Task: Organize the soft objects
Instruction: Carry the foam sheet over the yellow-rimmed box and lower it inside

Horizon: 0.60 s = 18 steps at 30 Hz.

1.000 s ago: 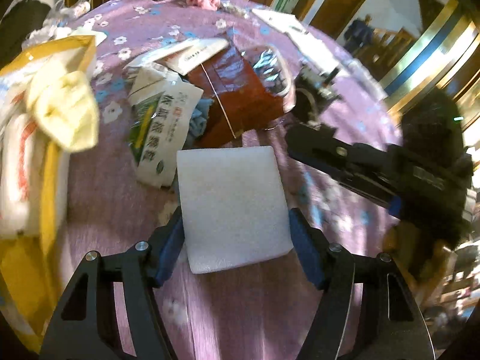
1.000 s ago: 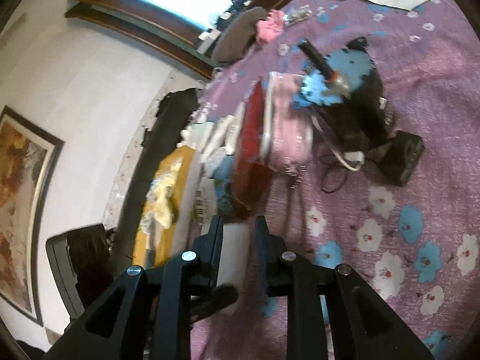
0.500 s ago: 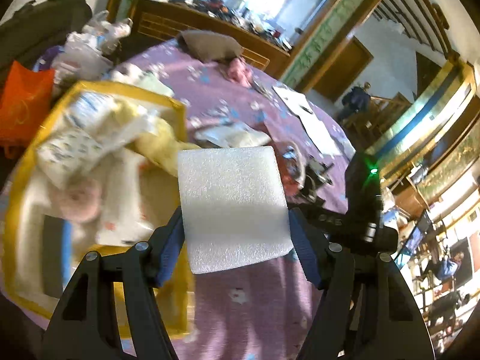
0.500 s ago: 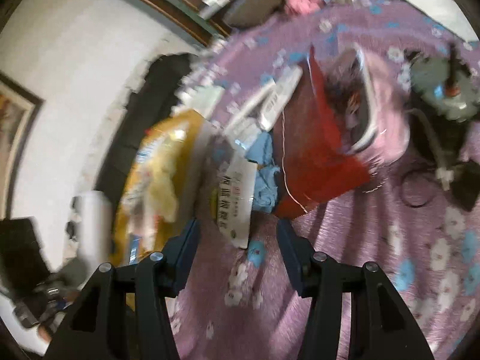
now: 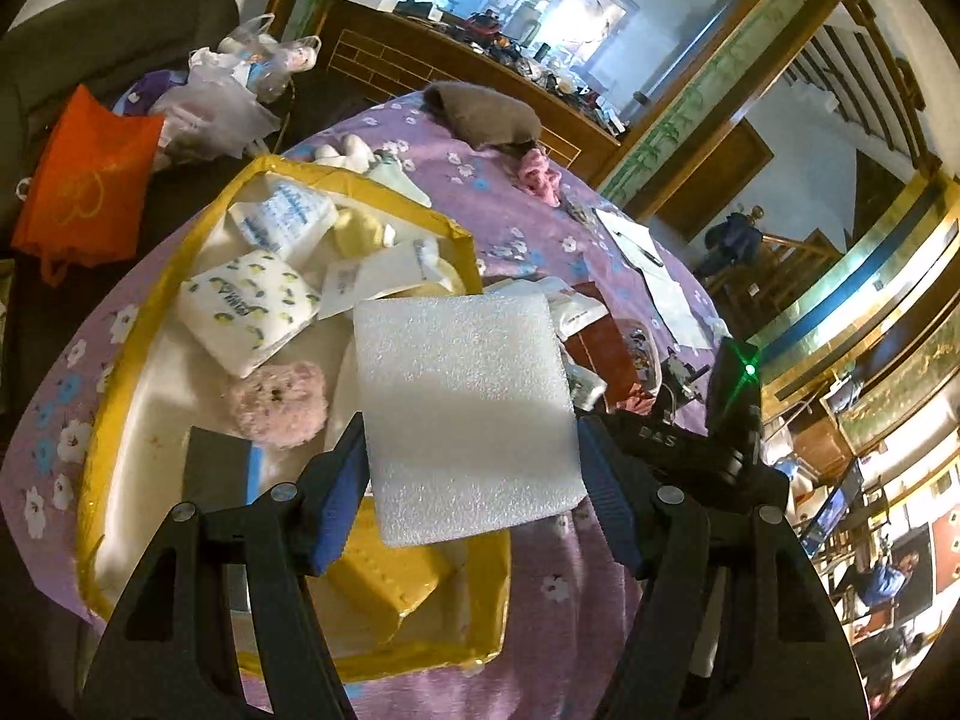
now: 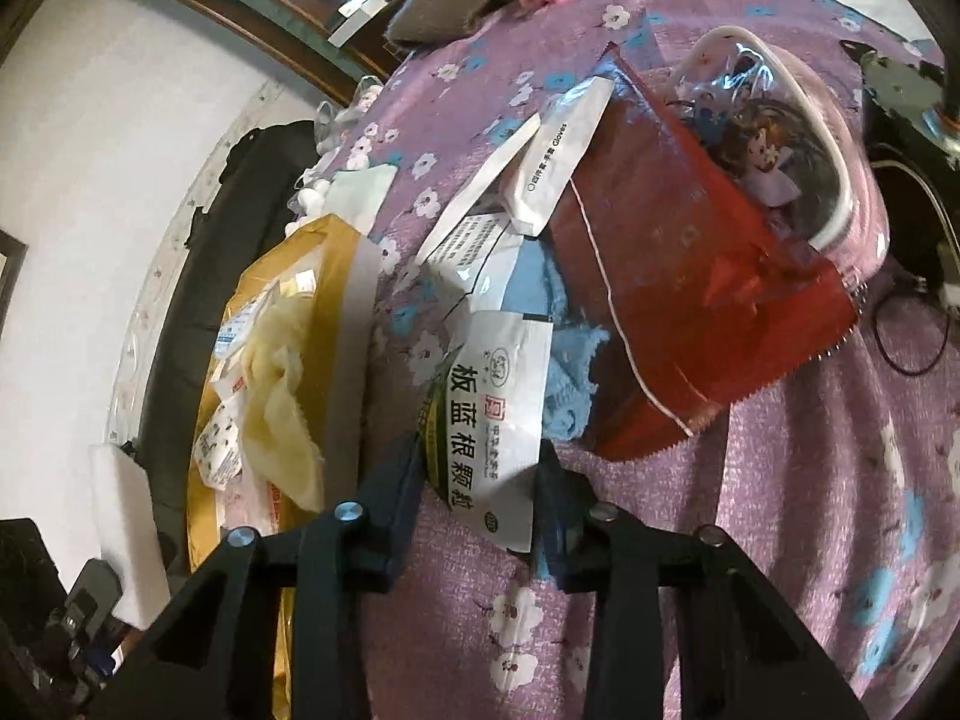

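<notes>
Left gripper (image 5: 474,468) fingers clamp the white square foam pad (image 5: 465,414), held above the yellow-rimmed cardboard box (image 5: 144,324), which lies at 9 o'clock. Right gripper (image 6: 480,480) fingers stand apart, straddling a white-and-green sachet (image 6: 492,420), its long axis toward 12 o'clock.

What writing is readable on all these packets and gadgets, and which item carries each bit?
"板蓝根颗粒": white and green sachet.
"Gloves": long white packet.
"DAS": black gripper body.
Blue print on white packet: blurred.
Lemon-patterned tissue pack: logo unreadable.
Small print on white leaflet: too small.
</notes>
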Tool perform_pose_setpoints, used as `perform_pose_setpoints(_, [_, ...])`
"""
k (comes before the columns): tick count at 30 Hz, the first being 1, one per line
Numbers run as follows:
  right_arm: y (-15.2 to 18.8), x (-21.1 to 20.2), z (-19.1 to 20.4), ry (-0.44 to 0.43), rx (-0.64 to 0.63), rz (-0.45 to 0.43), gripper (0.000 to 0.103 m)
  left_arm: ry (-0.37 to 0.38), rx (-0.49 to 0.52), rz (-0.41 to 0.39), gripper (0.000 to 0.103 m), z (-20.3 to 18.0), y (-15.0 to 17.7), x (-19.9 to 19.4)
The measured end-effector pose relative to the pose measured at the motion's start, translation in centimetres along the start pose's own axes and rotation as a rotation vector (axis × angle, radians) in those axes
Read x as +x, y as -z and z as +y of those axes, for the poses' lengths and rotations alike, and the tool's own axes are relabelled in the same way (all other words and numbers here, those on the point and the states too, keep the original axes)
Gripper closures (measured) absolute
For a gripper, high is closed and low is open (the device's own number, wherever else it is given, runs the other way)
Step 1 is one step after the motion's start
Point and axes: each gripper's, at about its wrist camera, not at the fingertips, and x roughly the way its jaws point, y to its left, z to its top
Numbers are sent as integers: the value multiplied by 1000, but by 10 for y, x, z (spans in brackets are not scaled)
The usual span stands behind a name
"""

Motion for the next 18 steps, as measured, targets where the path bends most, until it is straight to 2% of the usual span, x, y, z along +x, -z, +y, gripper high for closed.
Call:
perform_pose_setpoints(1, [4, -3, -1, -18, 4, 3, 78, -2, 1, -1, 35, 1, 0, -2])
perform_pose_setpoints(4, [15, -16, -5, -78, -1, 6, 79, -12, -4, -11, 35, 5, 1, -6])
perform_pose_setpoints(10, [29, -48, -8, -132, -37, -66, 79, -52, -37, -14, 35, 25, -2, -10])
perform_pose_setpoints(12, [30, -59, -2, -176, -53, -81, 79, -53, -40, -5, 35, 29, -4, -11])
perform_pose_setpoints(14, [34, -67, 13, -213, -105, -86, 79, -85, -21, -5, 35, 30, -5, -14])
perform_pose_setpoints(18, [46, -63, 50, -281, -209, -32, 79, -135, 5, 0, 35, 33, -4, -14])
